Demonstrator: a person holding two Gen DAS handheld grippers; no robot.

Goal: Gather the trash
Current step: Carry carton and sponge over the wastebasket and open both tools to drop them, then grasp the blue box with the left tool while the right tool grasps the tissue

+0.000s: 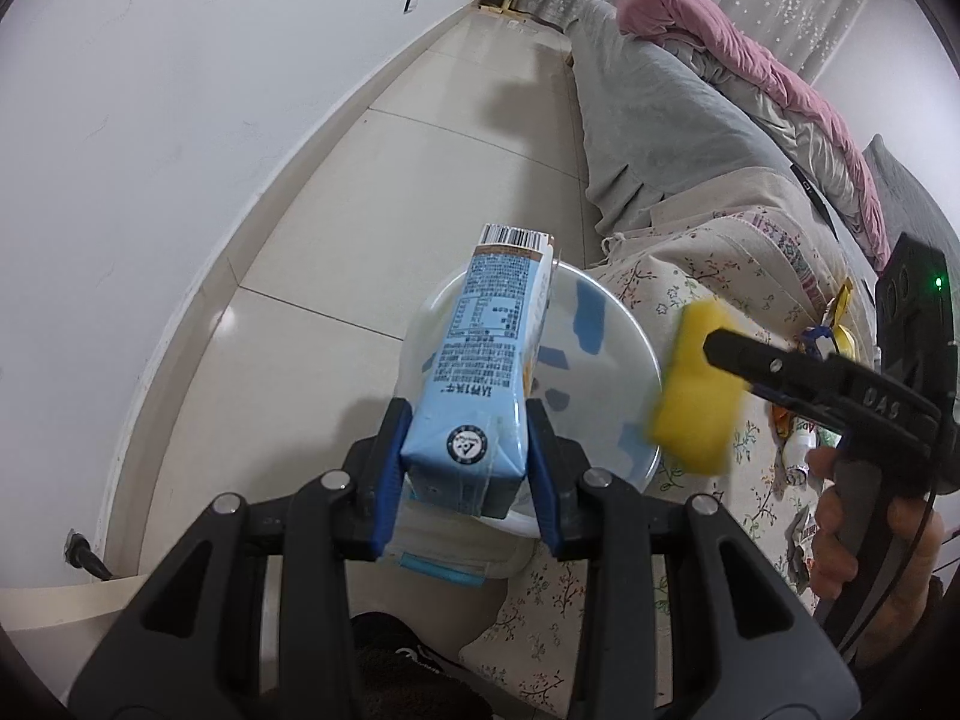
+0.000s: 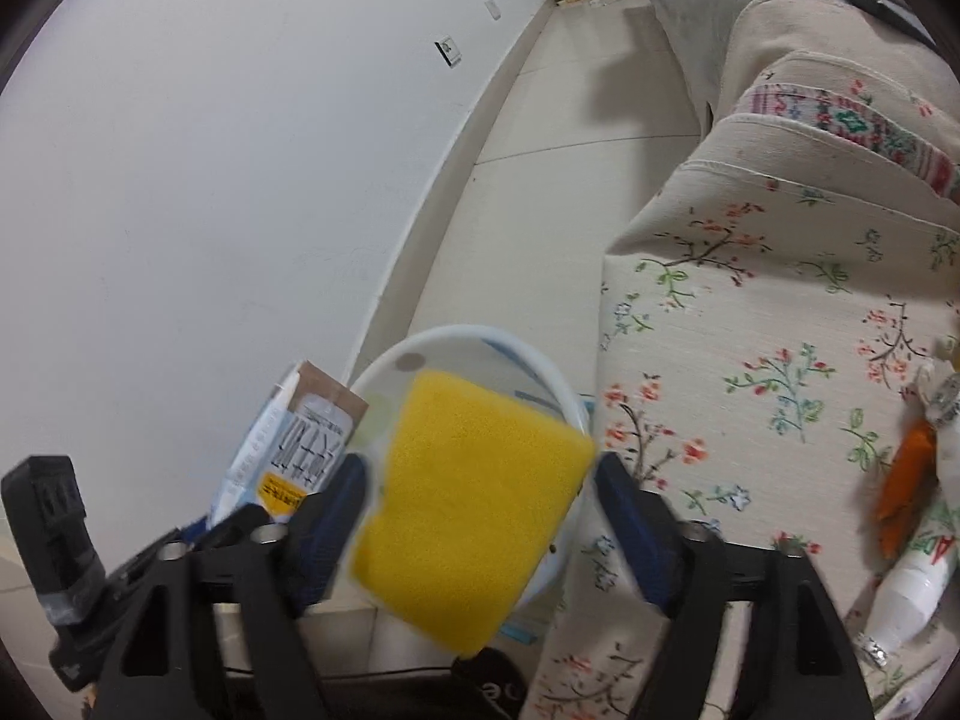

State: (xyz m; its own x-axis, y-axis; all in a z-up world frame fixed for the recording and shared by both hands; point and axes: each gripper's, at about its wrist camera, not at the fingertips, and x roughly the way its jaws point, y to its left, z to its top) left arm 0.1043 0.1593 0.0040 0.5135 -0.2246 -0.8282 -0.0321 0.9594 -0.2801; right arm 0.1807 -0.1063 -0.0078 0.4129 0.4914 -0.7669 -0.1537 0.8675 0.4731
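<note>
My left gripper [image 1: 468, 456] is shut on a light blue milk carton [image 1: 480, 360] and holds it over the white plastic bin [image 1: 606, 360] on the floor beside the sofa. The carton also shows in the right wrist view [image 2: 294, 450]. A yellow sponge [image 2: 468, 516] sits between the fingers of my right gripper [image 2: 480, 516], above the bin [image 2: 540, 366]. The jaws look wider than the sponge, which is blurred. The sponge [image 1: 696, 390] and the right gripper's finger [image 1: 780, 372] also show in the left wrist view.
A floral-covered sofa [image 2: 750, 312] lies to the right, with a small white bottle [image 2: 912, 594], an orange wrapper [image 2: 906, 492] and other litter on it. A white wall [image 1: 150, 150] runs along the left. Tiled floor [image 1: 420, 150] lies between them. Grey and pink bedding [image 1: 780, 78] sits farther back.
</note>
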